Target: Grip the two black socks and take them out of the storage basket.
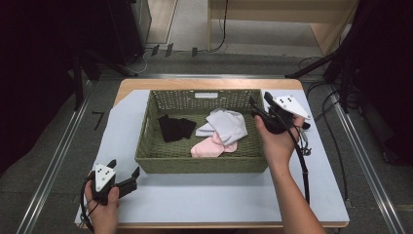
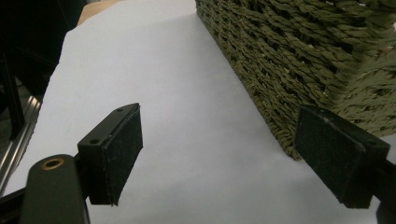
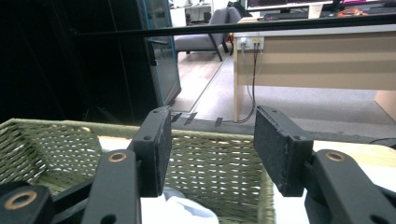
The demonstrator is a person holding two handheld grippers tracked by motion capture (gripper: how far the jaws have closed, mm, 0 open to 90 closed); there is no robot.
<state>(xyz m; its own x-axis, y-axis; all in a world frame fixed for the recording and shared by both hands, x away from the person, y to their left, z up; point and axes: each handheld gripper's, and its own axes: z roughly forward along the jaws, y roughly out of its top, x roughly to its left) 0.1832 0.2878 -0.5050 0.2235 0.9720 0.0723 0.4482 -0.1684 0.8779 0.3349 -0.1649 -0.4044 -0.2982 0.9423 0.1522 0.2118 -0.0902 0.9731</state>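
Right gripper (image 1: 258,103) fingers spread, empty, above basket (image 1: 146,127) corner, grey sock (image 1: 228,126) below; left gripper (image 1: 125,171) fingers spread, empty, beside basket

The high view looks forward and down on the whole worktop (image 1: 219,200). The left gripper view sits low and close by the basket (image 2: 299,56) wall at its 2 o'clock. The right gripper view faces level over the same basket's rim, toward the room.

An olive-green woven basket (image 1: 202,163) sits on a pale lavender-grey mat (image 1: 209,197). Inside the basket lie a black cloth (image 1: 175,128), a light grey cloth (image 1: 226,126) and a pink one (image 1: 212,147), possibly socks.
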